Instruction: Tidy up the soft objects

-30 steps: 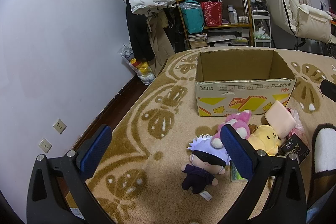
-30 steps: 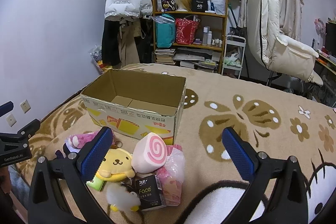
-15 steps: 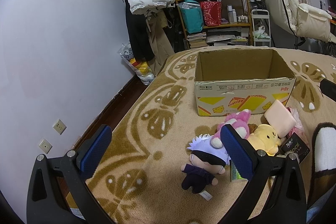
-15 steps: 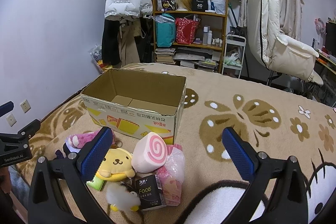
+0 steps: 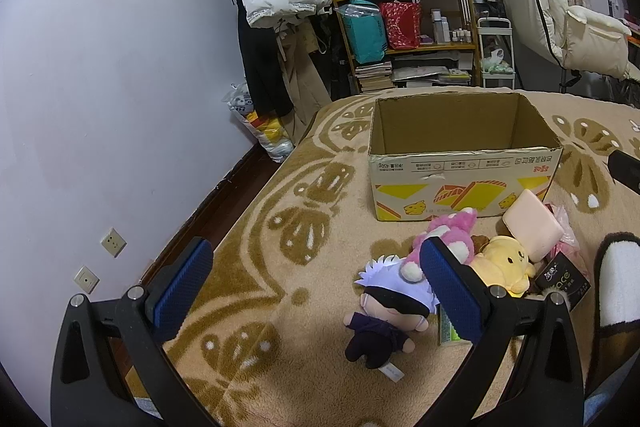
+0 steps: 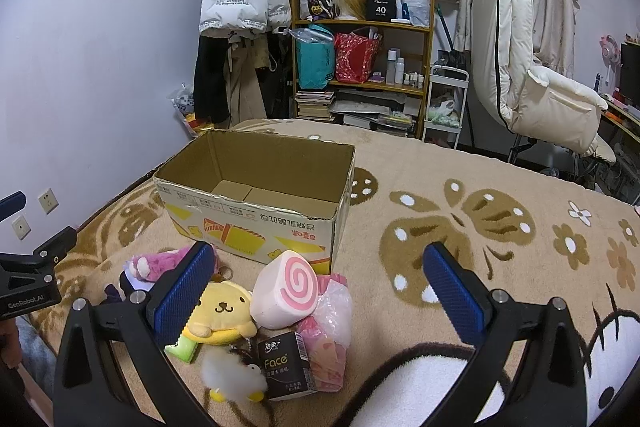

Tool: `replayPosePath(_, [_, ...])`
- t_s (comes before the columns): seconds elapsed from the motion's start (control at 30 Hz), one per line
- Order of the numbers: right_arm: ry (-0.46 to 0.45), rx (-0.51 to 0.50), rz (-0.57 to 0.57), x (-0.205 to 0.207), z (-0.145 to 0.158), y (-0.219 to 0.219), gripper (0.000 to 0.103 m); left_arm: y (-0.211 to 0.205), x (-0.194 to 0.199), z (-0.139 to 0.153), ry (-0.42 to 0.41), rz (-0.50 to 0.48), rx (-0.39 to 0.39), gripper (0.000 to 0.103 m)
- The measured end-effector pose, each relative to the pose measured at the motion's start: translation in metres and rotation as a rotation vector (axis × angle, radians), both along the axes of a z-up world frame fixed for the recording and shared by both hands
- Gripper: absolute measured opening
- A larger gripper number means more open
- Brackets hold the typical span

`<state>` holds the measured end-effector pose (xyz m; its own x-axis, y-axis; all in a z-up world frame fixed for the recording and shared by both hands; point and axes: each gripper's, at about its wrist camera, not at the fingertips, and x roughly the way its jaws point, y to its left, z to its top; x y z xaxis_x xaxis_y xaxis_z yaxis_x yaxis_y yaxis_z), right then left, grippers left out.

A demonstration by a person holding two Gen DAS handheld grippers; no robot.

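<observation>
Hovering left gripper point(image 5: 316, 291), right gripper point(image 6: 320, 287) — jaws apart, plush toys point(image 6: 220, 311), cardboard box point(image 6: 256, 211).

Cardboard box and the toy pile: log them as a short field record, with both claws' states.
box: cardboard box open-topped, upright on the blanket, nothing visible inside
pile: in front of the box
toys: yellow dog plush, pink plush, white-haired doll, pink swirl cushion
other: black Face pack
left claw: open, empty, above the blanket
right claw: open, empty, over the pile
</observation>
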<state>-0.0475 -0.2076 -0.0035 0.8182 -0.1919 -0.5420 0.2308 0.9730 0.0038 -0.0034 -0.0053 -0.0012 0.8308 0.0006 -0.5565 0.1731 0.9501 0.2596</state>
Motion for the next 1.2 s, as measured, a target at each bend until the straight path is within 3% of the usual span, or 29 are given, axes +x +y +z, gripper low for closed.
replayPosePath(1.2, [0.007, -0.002, 0.001, -0.0001, -0.0034, 0.0004, 0.103, -0.0014, -0.0002, -0.0044, 0.006, -0.004, 0.004, 0.102])
